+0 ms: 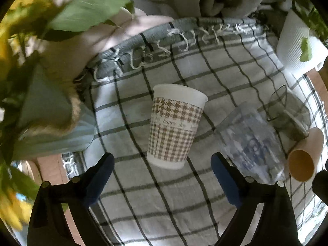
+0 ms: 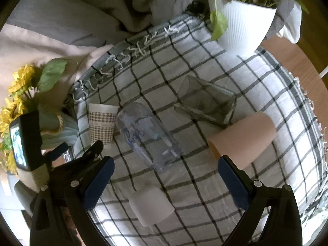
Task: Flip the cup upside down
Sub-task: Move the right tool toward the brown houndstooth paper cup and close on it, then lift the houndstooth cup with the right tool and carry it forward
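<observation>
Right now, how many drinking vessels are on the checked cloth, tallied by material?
Paper cups: 2, the houndstooth cup upright and the tan cup on its side.
Clear glasses: 2, the printed tumbler and the square glass, both lying down.
White cup: 1, the white cup, material unclear.
Total: 5.

Left gripper (image 1: 162,164) jaws wide apart, empty; checked paper cup (image 1: 175,126) upright on plaid cloth (image 1: 164,205) just ahead.

home: checked tablecloth (image 2: 205,65), potted plant (image 2: 242,20)
</observation>
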The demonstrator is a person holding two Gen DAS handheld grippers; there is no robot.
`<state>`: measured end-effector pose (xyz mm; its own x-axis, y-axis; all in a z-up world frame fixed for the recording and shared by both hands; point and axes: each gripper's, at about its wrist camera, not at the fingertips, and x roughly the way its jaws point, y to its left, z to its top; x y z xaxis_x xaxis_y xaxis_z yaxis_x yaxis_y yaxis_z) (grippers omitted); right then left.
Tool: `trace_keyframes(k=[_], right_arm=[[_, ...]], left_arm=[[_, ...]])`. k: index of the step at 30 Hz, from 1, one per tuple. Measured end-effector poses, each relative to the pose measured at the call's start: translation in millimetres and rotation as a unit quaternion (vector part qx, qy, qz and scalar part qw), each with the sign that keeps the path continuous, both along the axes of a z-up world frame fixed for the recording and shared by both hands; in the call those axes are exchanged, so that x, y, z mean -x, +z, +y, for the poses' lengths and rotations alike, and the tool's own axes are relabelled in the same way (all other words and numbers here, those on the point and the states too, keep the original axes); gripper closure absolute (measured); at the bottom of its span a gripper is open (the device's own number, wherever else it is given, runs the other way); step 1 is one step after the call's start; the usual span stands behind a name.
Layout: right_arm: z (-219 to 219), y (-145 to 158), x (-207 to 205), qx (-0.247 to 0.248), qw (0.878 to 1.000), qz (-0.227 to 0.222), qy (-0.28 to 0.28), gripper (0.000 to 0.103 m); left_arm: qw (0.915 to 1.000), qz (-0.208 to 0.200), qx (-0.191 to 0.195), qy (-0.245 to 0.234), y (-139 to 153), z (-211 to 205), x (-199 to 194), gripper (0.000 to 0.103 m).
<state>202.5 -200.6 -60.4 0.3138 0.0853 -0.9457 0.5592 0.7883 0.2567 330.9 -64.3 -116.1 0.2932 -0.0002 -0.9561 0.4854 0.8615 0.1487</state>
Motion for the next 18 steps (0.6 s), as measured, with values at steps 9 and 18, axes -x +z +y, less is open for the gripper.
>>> trace_keyframes(k=[9, 18], right_arm=[[-5, -9, -9, 0.006, 1.0, 0.004, -0.028, 0.002], [-6, -20, -19, 0.016, 0.999, 0.016, -0.032, 0.002]], left_arm=[[0.9995, 0.025, -0.019, -0.01, -34, -13, -26, 0.014], [0.9991, 0.036, -0.023, -0.011, -52, -14, -41, 0.036]])
